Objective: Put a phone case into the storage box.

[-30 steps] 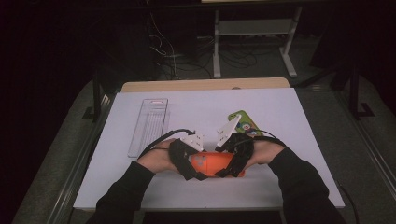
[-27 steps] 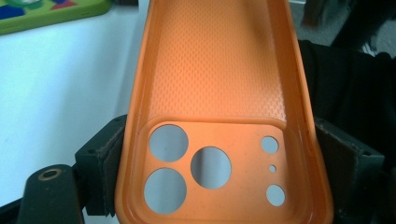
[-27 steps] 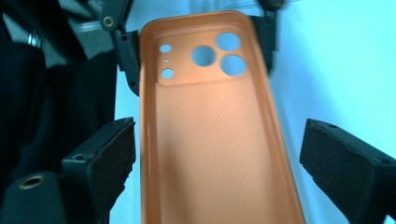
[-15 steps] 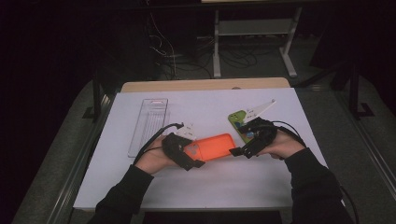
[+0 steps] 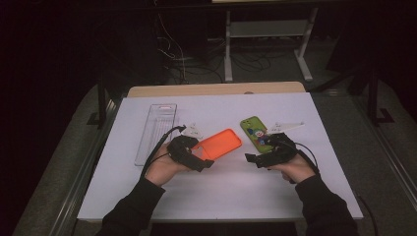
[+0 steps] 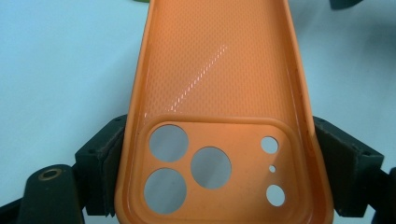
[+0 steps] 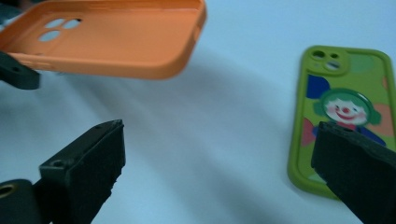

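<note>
My two black grippers, left gripper [image 5: 196, 156], right gripper [image 5: 259, 158], blocky matte jaws with small round screw holes, brass-ringed hole near one jaw base, thin black cables trailing back, pale three-cornered plates on top, long dark sleeves covering my forearms.

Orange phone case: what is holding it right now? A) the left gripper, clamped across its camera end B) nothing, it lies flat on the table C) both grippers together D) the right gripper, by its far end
A: the left gripper has its jaws pressed on both sides of the orange phone case at the camera holes, while the right gripper stands open and apart from it.
</note>
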`<state>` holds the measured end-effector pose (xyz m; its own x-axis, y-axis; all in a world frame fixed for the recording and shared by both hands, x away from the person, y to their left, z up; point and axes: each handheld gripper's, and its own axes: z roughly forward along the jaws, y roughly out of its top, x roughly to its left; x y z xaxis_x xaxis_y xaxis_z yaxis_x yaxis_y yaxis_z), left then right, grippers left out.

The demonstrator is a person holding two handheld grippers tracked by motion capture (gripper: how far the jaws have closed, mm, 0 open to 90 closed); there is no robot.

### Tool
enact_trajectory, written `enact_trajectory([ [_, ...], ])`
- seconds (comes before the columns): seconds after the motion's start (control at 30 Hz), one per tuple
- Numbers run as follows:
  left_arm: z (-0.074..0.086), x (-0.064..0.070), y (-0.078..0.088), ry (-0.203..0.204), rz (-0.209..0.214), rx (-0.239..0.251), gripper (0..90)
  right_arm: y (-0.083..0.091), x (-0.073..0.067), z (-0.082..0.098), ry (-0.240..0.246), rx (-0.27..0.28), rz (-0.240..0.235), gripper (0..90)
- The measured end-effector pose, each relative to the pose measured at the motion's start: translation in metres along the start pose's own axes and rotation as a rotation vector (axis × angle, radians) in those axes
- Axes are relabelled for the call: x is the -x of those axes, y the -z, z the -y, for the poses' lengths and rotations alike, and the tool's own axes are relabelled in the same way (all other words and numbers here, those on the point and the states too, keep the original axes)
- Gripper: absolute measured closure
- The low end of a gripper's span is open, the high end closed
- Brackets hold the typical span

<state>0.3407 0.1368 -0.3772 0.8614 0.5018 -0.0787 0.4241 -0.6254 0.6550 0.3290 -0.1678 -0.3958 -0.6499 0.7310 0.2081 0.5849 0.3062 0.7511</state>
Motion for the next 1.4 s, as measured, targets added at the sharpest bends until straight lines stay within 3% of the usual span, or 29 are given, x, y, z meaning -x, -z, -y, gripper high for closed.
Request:
enact_trajectory([
  [0.17, -0.001, 0.001, -0.002, 0.02, 0.004, -0.001, 16.2, -0.006, -0.003, 0.012, -0.023, 0.039, 0.03, 3.6],
  [0.27, -0.001, 0.001, -0.003, 0.018, 0.003, -0.005, 16.2, -0.012, -0.004, 0.014, -0.028, 0.046, 0.016, 3.9],
  [0.5, -0.001, 0.005, -0.007, 0.024, 0.005, -0.018, 16.2, -0.024, -0.013, 0.014, 0.018, 0.038, 0.009, 4.4],
  [0.53, -0.001, 0.007, -0.009, 0.052, 0.006, 0.001, 16.2, -0.025, -0.014, 0.014, 0.033, 0.035, 0.015, 4.5],
  [0.57, -0.001, 0.004, -0.007, 0.016, 0.005, -0.029, 16.2, -0.026, -0.016, 0.014, 0.043, 0.034, 0.023, 4.9],
  [0.6, -0.001, 0.006, -0.009, 0.042, 0.006, -0.009, 16.2, -0.027, -0.017, 0.014, 0.054, 0.035, 0.031, 5.1],
  [0.63, -0.001, 0.005, -0.007, 0.013, 0.007, -0.033, 16.2, -0.027, -0.018, 0.014, 0.061, 0.036, 0.029, 5.1],
  [0.67, -0.001, 0.005, -0.008, 0.016, 0.009, -0.034, 16.2, -0.028, -0.02, 0.015, 0.072, 0.038, 0.034, 5.1],
  [0.73, -0.001, 0.008, -0.01, 0.039, 0.008, -0.01, 16.2, -0.03, -0.023, 0.015, 0.117, 0.03, 0.051, 5.1],
  [0.8, -0.001, 0.007, -0.01, 0.016, 0.007, -0.03, 16.2, -0.031, -0.027, 0.016, 0.137, 0.032, 0.061, 5.1],
  [1.1, -0.001, 0.007, -0.009, 0.017, 0.01, -0.028, 16.2, -0.034, -0.038, 0.016, 0.326, 0.024, 0.153, 5.0],
  [1.23, -0.001, 0.007, -0.01, 0.037, 0.013, -0.013, 16.2, -0.036, -0.045, 0.017, 0.407, 0.022, 0.193, 3.8],
  [1.3, -0.001, 0.007, -0.009, 0.032, 0.014, -0.026, 16.2, -0.036, -0.046, 0.017, 0.452, 0.024, 0.219, 3.7],
  [1.33, -0.001, 0.004, -0.008, 0.0, 0.014, -0.046, 16.2, -0.036, -0.047, 0.018, 0.47, 0.023, 0.233, 3.5],
  [1.4, -0.001, 0.005, -0.008, 0.001, 0.015, -0.045, 16.2, -0.036, -0.048, 0.018, 0.508, 0.02, 0.256, 3.1],
])
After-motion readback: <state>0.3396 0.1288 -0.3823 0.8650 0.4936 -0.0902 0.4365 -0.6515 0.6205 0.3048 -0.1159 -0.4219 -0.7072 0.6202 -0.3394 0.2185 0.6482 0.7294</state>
